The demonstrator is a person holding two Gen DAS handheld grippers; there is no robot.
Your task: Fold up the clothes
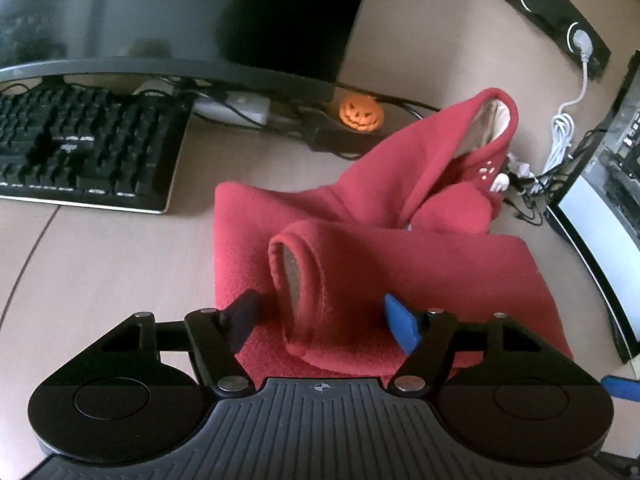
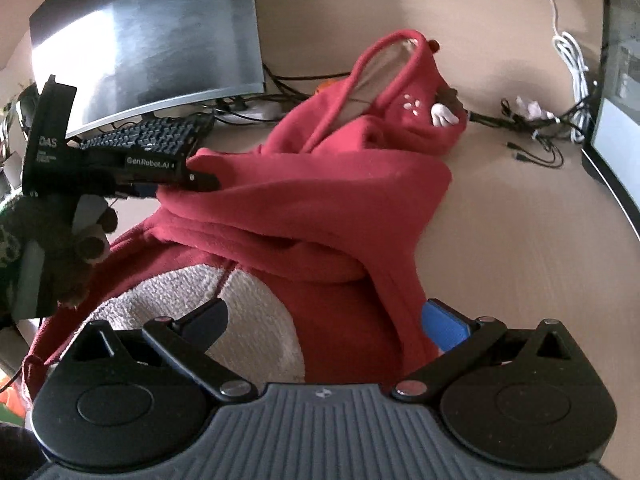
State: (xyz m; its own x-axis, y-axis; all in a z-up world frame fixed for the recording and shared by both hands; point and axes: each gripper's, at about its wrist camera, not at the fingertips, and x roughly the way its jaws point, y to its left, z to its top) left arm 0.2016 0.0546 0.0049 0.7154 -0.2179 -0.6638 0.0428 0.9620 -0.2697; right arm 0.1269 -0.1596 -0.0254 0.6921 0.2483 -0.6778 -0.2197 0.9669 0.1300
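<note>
A red fleece garment (image 1: 400,248) lies crumpled on the tan desk (image 1: 100,260), its hood (image 1: 492,120) standing up at the back. One sleeve cuff (image 1: 296,276) points toward me between the fingers of my left gripper (image 1: 322,314). The jaws stand apart and a gap shows beside the black finger (image 1: 242,318). In the right wrist view the same garment (image 2: 320,200) fills the middle, and the left gripper (image 2: 188,178) touches its left fold. My right gripper (image 2: 326,324) hangs wide open over the near part, above a cream fleece patch (image 2: 240,304).
A black keyboard (image 1: 80,148) and a dark monitor (image 1: 180,20) stand at the back left. An orange pumpkin toy (image 1: 360,114) and cables sit behind the garment. A white cable (image 1: 564,128) and a second screen (image 1: 600,220) are at the right. A gloved hand (image 2: 68,252) holds the left gripper.
</note>
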